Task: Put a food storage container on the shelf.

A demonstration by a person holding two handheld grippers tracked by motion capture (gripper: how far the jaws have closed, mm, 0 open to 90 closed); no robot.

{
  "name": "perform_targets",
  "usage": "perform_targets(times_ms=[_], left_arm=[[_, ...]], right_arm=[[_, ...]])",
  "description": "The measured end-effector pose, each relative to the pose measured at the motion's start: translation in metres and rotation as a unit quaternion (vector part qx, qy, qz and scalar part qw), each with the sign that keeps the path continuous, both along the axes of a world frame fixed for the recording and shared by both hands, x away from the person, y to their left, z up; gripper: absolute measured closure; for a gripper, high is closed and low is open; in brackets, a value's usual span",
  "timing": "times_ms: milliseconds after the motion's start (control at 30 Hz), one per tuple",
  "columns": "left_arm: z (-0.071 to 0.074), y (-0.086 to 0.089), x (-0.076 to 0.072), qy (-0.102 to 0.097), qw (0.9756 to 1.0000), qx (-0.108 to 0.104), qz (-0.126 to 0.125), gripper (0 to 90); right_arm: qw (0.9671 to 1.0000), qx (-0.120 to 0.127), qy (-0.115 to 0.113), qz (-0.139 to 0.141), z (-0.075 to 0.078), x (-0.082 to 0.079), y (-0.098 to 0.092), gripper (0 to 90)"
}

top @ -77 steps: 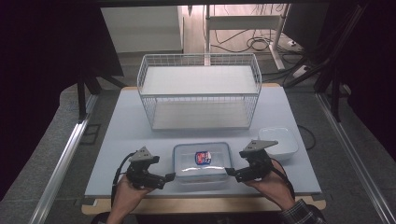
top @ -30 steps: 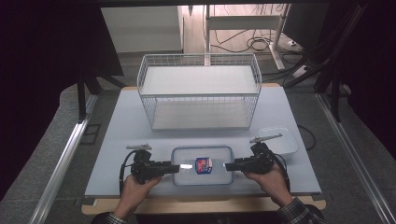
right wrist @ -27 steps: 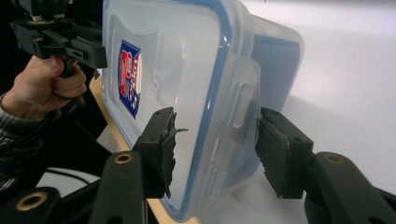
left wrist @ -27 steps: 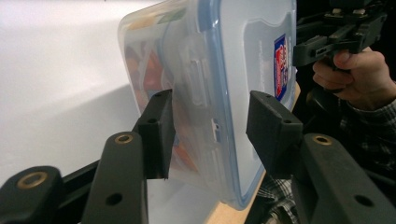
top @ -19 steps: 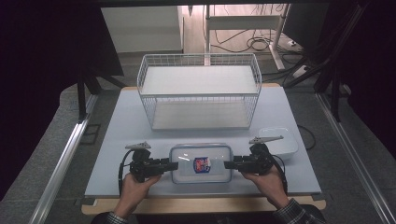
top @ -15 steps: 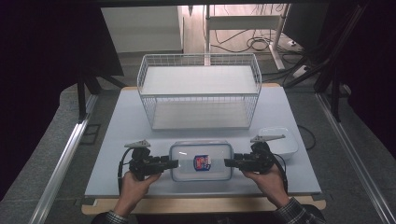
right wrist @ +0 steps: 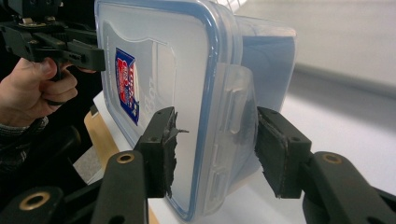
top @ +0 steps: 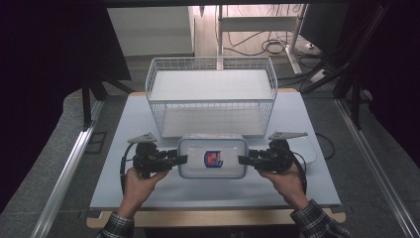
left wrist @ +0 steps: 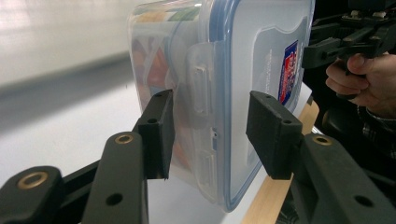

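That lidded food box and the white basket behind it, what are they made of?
Food box: likely clear, glossy plastic; contents show through its wall, with a blue seal line under the lid. Basket: apparently white-coated metal wire, judging by its thin open grid.

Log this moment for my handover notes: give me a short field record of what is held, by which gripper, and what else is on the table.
held item: clear plastic food container with blue-sealed lid and a red-and-blue label
left gripper: jaws clamp the container's left end, over the lid latch
right gripper: jaws clamp the container's right end, over the lid latch
container state: lid on, level between both grippers
behind it: white wire basket, apart from the container
right of it: white dish on the table
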State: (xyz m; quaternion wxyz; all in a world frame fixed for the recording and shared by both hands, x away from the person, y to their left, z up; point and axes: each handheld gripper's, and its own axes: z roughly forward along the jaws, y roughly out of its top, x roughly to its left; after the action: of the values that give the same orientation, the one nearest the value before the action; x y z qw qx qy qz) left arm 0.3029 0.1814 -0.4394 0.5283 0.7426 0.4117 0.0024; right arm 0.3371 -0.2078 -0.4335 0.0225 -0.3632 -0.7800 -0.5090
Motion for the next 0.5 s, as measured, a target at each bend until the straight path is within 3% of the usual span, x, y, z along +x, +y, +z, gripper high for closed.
perform_targets(times_ms=[300,500], left_arm=[[0.035,-0.001,0.015,-0.034,0.9994,-0.001,0.008,52.4],[0.05,-0.001,0.024,-0.047,0.9988,-0.005,0.014,52.3]], right_arm=[[0.9994,0.007,-0.033,0.0,0.034,0.016,0.0,50.6],[0.9987,0.011,-0.049,-0.003,0.05,0.026,0.0,50.5]])
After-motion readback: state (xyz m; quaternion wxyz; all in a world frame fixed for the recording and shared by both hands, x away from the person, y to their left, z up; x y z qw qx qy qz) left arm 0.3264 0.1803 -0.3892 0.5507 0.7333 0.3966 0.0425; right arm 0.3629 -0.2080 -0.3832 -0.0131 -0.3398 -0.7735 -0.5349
